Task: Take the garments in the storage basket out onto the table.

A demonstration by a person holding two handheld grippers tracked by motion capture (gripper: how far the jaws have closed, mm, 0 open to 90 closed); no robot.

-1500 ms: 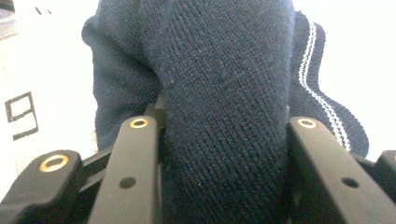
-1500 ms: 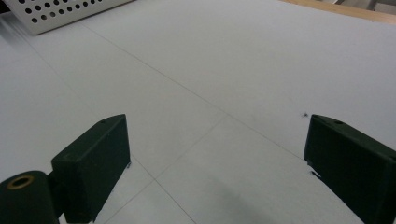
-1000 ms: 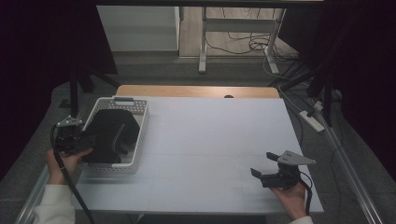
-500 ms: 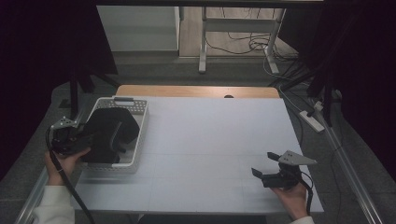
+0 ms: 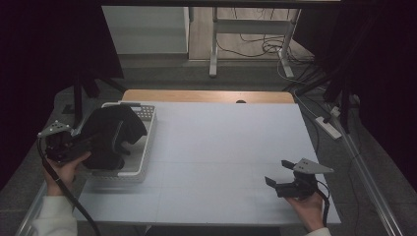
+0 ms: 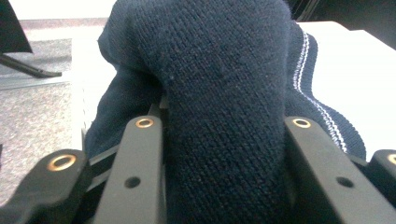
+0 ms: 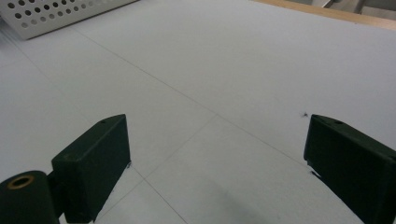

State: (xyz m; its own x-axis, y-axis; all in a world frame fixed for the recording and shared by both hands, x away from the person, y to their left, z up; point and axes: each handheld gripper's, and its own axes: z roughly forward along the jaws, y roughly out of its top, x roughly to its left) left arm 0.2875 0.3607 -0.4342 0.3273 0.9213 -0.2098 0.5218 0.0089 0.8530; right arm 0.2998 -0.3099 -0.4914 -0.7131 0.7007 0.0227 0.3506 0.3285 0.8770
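Clamping a navy sweater [image 6: 224, 93], left tool [image 5: 86, 143] lifts above basket [image 5: 142, 164].

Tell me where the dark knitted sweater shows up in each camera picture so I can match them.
High view: the sweater is at the left, bunched over the white basket, held by the left gripper.
Left gripper view: it is at the centre, a thick fold clamped between the two black fingers.
Right gripper view: the sweater is not in it.
Shared landmark: the white basket with its holes, top left in the right gripper view.
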